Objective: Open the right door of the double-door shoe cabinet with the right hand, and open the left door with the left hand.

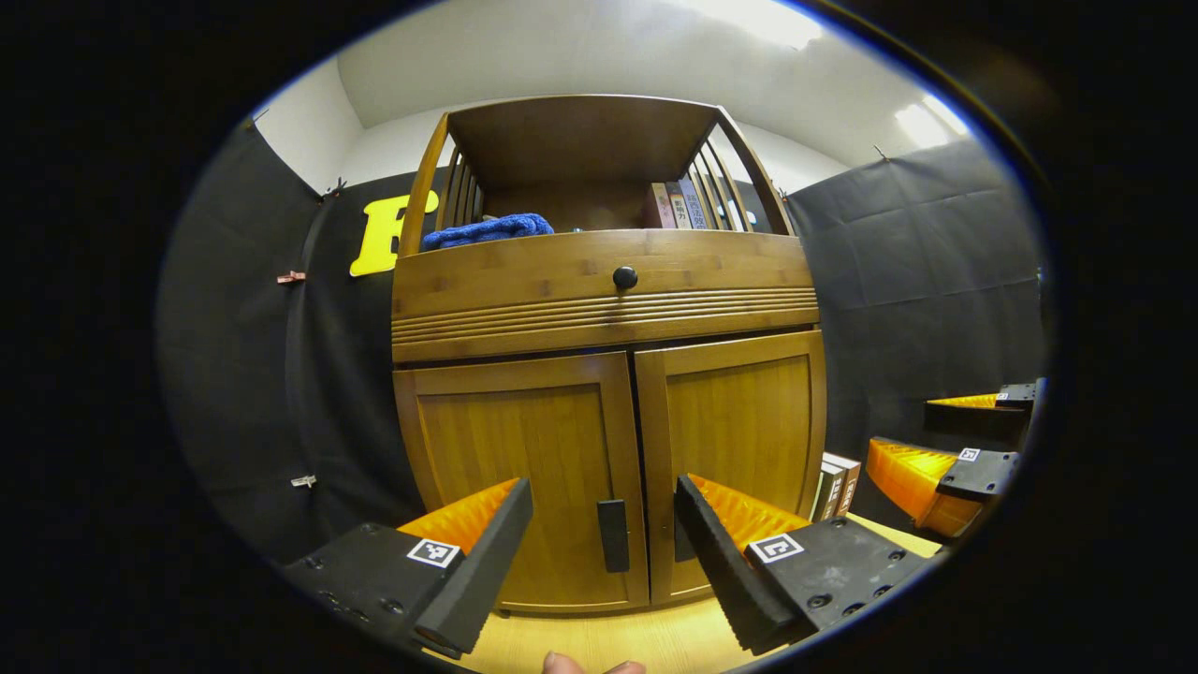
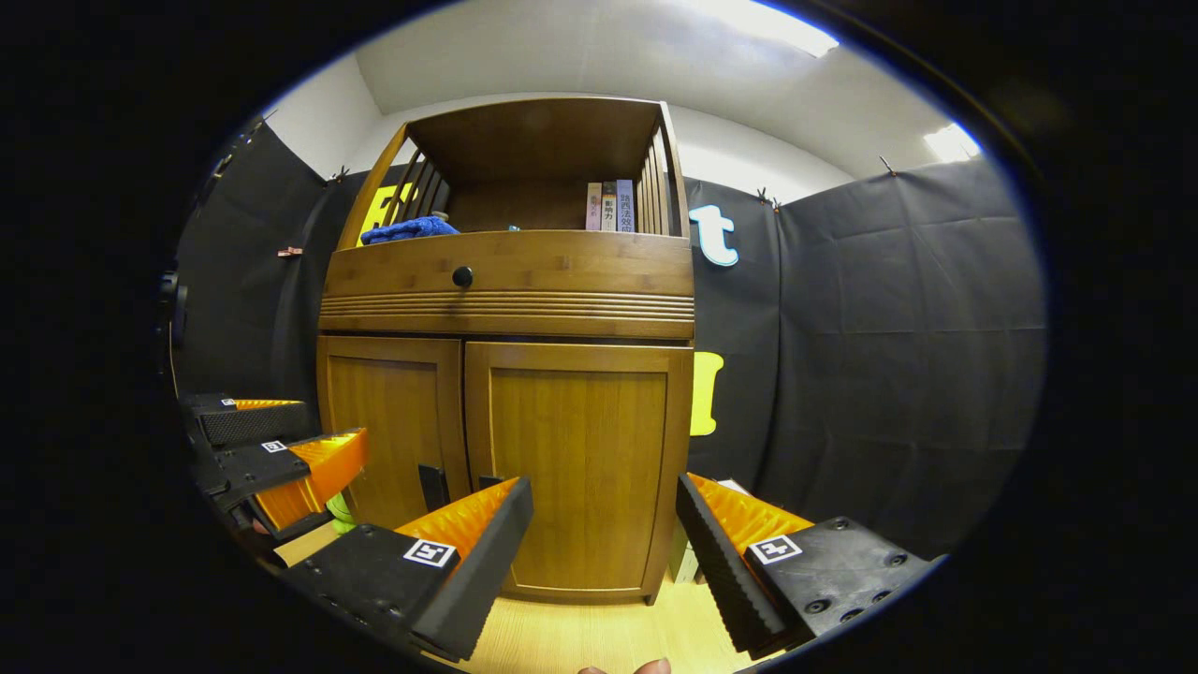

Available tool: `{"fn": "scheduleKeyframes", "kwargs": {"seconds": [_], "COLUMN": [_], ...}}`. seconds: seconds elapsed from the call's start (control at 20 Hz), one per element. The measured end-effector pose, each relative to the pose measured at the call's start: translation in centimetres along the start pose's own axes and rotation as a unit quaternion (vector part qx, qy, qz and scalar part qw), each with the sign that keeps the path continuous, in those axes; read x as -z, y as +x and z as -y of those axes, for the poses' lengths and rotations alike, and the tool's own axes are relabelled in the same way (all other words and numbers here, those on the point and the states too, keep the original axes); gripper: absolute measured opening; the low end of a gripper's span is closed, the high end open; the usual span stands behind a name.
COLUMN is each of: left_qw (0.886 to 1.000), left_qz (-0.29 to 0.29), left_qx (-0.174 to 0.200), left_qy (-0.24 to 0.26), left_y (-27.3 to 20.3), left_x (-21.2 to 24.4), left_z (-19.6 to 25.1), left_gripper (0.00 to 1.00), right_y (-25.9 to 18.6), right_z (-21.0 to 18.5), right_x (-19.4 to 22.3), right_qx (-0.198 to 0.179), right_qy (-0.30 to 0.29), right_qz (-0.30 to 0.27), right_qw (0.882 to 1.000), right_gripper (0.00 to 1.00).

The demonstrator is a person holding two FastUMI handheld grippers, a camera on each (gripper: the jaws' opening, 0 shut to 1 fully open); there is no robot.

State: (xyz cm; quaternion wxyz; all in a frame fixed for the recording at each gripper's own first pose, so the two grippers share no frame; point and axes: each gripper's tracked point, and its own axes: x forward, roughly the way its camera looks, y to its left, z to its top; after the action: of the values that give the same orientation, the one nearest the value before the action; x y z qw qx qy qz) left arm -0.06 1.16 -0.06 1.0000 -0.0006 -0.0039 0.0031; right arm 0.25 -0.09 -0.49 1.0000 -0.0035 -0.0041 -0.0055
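Note:
The wooden shoe cabinet has its left door (image 1: 524,459) and right door (image 1: 739,431) both closed. Two dark vertical handles sit at the centre seam: the left handle (image 1: 613,535) is in full view, the right one half hidden behind a finger. My left gripper (image 1: 602,520) is open, a short way in front of the seam, touching nothing. Off to the right, my right gripper (image 1: 922,438) is open as well. In the right gripper view, the right gripper (image 2: 604,524) faces the right door (image 2: 580,459), open and empty. The left gripper (image 2: 281,442) hovers before the left door (image 2: 393,421).
Above the doors is a drawer with a round black knob (image 1: 624,277). The open shelf holds a blue cloth (image 1: 487,229) and upright books (image 1: 679,204). More books (image 1: 836,482) stand beside the cabinet's right side. A light wooden surface (image 1: 608,641) lies below.

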Motion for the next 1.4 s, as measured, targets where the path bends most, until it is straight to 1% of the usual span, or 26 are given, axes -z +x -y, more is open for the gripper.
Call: {"fn": "scheduleKeyframes", "kwargs": {"seconds": [0.05, 0.1, 0.15, 0.2, 0.25, 0.3, 0.35, 0.4, 0.45, 0.5, 0.55, 0.65, 0.75, 0.8, 0.85, 0.9, 1.0, 1.05, 1.1, 1.15, 1.2, 1.25, 1.35, 1.4], "left_qw": [1.0, 1.0, 1.0, 1.0, 1.0, 1.0, 1.0, 1.0, 1.0, 1.0, 1.0, 1.0, 1.0, 1.0, 1.0, 1.0, 0.999, 0.999, 0.999, 0.999, 0.999, 0.999, 0.999, 0.999], "left_qz": [0.0, -0.001, -0.001, -0.002, -0.002, -0.003, -0.004, -0.005, -0.006, -0.006, -0.006, -0.006, -0.013, -0.015, -0.017, -0.018, -0.023, -0.025, -0.027, -0.028, -0.029, -0.03, -0.031, -0.032], "left_qx": [0.0, -0.001, -0.002, -0.003, -0.003, -0.004, -0.004, -0.006, -0.006, -0.006, -0.007, -0.007, -0.009, -0.013, -0.016, -0.018, -0.023, -0.025, -0.027, -0.028, -0.027, -0.026, -0.021, -0.02], "left_qy": [-0.001, -0.001, 0.0, 0.0, 0.0, 0.0, 0.001, 0.001, -0.001, -0.003, -0.006, -0.008, -0.007, -0.008, -0.01, -0.014, -0.018, -0.018, -0.019, -0.022, -0.025, -0.027, -0.032, -0.033], "left_y": [0.0, 0.1, 0.1, 0.2, 0.2, 0.3, 0.3, 0.3, 0.3, 0.4, 0.3, 0.4, 0.4, 0.3, 0.3, 0.2, 0.0, 0.1, 0.0, -0.1, -0.1, -0.3, -0.4, -0.5], "left_x": [0.1, 0.1, 0.3, 0.3, 0.5, 0.5, 0.7, 0.8, 1.0, 1.1, 1.3, 1.6, 2.3, 2.5, 2.8, 3.0, 3.7, 4.0, 4.1, 4.3, 4.4, 4.7, 4.9, 5.0], "left_z": [-0.1, -0.2, -0.4, -0.6, -0.8, -1.0, -1.2, -1.5, -1.7, -2.0, -2.3, -2.8, -3.5, -4.1, -4.6, -5.0, -5.8, -6.1, -6.4, -6.6, -6.7, -6.8, -6.9, -6.9], "left_gripper": [0.96, 0.93, 0.96, 0.93, 0.93, 0.96, 0.93, 0.96, 0.96, 0.93, 0.93, 0.93, 1.0, 0.97, 0.96, 0.92, 0.92, 0.96, 0.92, 0.92, 0.96, 0.93, 0.92, 0.96], "right_y": [0.1, 0.1, 0.2, 0.4, 0.7, 1.2, 1.7, 2.4, 3.1, 3.9, 4.8, 6.6, 8.3, 9.1, 9.9, 10.6, 11.8, 12.5, 13.0, 13.6, 14.2, 14.8, 15.9, 16.7], "right_z": [0.0, 0.0, -0.1, -0.3, -0.7, -1.1, -1.5, -1.7, -2.0, -2.4, -2.8, -3.7, -4.7, -5.4, -6.2, -7.2, -9.4, -10.2, -11.2, -11.7, -12.2, -12.5, -13.1, -13.1], "right_x": [0.0, 0.1, 0.1, 0.3, 0.6, 0.9, 1.1, 1.5, 1.9, 2.4, 2.9, 4.2, 5.8, 6.6, 7.4, 8.1, 9.3, 10.0, 11.1, 12.1, 13.2, 14.1, 15.4, 15.7], "right_qx": [0.0, -0.001, -0.002, -0.005, -0.01, -0.013, -0.016, -0.02, -0.024, -0.027, -0.031, -0.04, -0.047, -0.051, -0.057, -0.06, -0.076, -0.079, -0.082, -0.078, -0.075, -0.07, -0.067, -0.067], "right_qy": [0.001, 0.002, 0.004, 0.006, 0.008, 0.012, 0.016, 0.022, 0.028, 0.037, 0.047, 0.064, 0.07, 0.071, 0.069, 0.065, 0.062, 0.064, 0.068, 0.071, 0.074, 0.076, 0.084, 0.085], "right_qz": [-0.001, -0.002, -0.003, -0.004, -0.008, -0.012, -0.016, -0.02, -0.028, -0.035, -0.041, -0.05, -0.058, -0.063, -0.069, -0.073, -0.08, -0.086, -0.095, -0.106, -0.119, -0.128, -0.135, -0.135], "right_qw": [1.0, 1.0, 1.0, 1.0, 1.0, 1.0, 1.0, 0.999, 0.999, 0.998, 0.998, 0.996, 0.995, 0.994, 0.994, 0.993, 0.992, 0.991, 0.99, 0.989, 0.987, 0.986, 0.985, 0.985], "right_gripper": [0.97, 0.98, 0.98, 0.98, 0.95, 0.97, 0.97, 0.99, 0.99, 0.97, 0.98, 0.98, 0.98, 0.98, 0.98, 0.98, 0.98, 0.98, 0.98, 0.98, 0.98, 0.96, 0.79, 0.74]}}
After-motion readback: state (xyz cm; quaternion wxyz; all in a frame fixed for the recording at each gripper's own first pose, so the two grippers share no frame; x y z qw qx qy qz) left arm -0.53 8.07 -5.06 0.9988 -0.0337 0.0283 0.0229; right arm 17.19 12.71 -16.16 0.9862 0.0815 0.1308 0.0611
